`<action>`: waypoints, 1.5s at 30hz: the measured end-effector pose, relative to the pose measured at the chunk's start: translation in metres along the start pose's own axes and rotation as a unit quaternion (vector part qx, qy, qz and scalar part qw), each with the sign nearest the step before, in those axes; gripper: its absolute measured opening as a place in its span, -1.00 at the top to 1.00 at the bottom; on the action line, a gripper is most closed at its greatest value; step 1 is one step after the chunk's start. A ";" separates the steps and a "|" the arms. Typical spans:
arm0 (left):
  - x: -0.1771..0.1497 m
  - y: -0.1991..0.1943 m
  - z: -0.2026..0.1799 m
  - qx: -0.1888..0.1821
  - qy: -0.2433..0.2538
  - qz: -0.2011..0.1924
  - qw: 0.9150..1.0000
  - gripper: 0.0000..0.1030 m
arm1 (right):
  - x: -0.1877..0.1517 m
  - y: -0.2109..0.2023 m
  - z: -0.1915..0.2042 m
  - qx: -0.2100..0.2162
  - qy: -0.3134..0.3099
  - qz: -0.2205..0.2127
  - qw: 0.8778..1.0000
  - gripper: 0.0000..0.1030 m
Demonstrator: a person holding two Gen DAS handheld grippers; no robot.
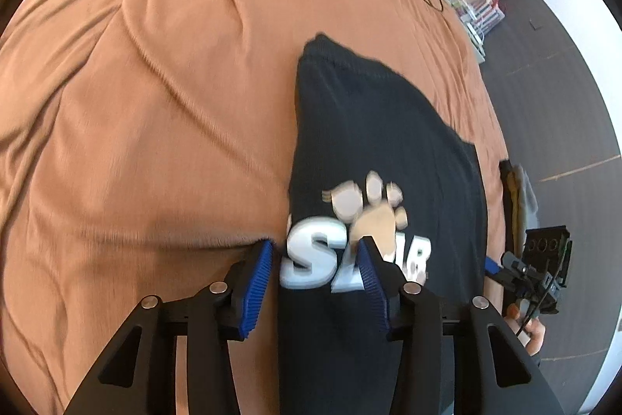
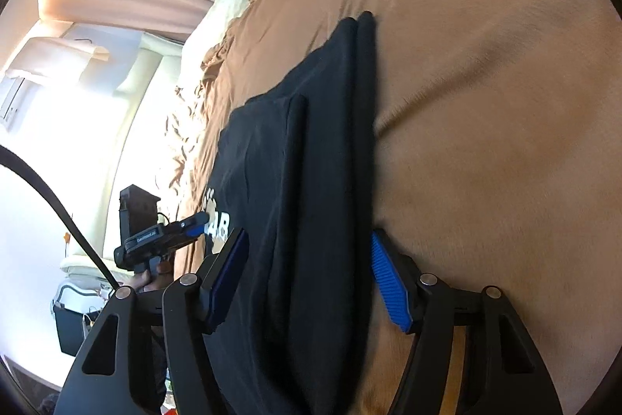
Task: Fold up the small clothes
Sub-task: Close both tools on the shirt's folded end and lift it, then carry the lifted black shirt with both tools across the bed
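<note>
Two grippers, both spread wide, neither pinching cloth as far as we see. One black shirt [image 1: 373, 142] lies on the brown blanket [image 1: 155, 104], near the blanket's floor-side edge. Left gripper [image 1: 315, 255] sits over the shirt's near end, one finger just off its side edge, the other over the white lettering and paw print [image 1: 369, 209]. Right gripper [image 2: 307, 251] straddles the shirt's opposite long side, where we see a layer [image 2: 330, 142] already doubled over lengthwise. We judge the side folds partly or fully done; the shirt is long and narrow. Left to do: the crosswise fold, then tidying. Whether the fingers touch cloth, we can't tell.
</note>
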State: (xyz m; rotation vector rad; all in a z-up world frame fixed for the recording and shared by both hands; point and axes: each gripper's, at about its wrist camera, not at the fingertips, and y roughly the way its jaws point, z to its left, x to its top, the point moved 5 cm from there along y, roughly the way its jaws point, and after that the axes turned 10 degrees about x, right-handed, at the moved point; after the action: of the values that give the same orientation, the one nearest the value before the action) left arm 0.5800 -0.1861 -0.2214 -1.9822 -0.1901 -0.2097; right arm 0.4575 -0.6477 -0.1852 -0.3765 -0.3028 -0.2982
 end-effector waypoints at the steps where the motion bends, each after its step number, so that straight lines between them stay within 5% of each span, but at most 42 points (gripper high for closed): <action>1: 0.003 0.001 0.000 0.000 0.002 -0.001 1.000 0.08 | 0.004 0.004 -0.001 0.001 -0.002 0.002 1.000 -0.18; 12: 0.047 0.026 -0.011 -0.010 -0.001 -0.008 1.000 0.22 | 0.043 0.037 -0.006 -0.002 -0.016 0.023 1.000 0.06; 20: 0.070 0.038 -0.011 -0.013 -0.010 -0.014 1.000 0.31 | 0.054 0.059 0.003 -0.043 -0.038 0.033 0.998 0.38; 25: 0.074 0.036 -0.014 0.000 -0.007 -0.020 1.000 0.74 | 0.051 0.054 0.011 -0.074 -0.051 0.029 0.996 0.72; 45: 0.040 -0.082 -0.039 -0.047 0.008 -0.102 0.994 0.87 | -0.012 -0.006 0.134 -0.105 -0.157 -0.020 0.982 0.78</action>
State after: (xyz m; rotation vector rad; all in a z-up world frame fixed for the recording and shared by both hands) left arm 0.5978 -0.1868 -0.1235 -2.0542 -0.3800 -0.3723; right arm 0.4127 -0.5967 -0.0682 -0.6281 -0.5923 -0.3116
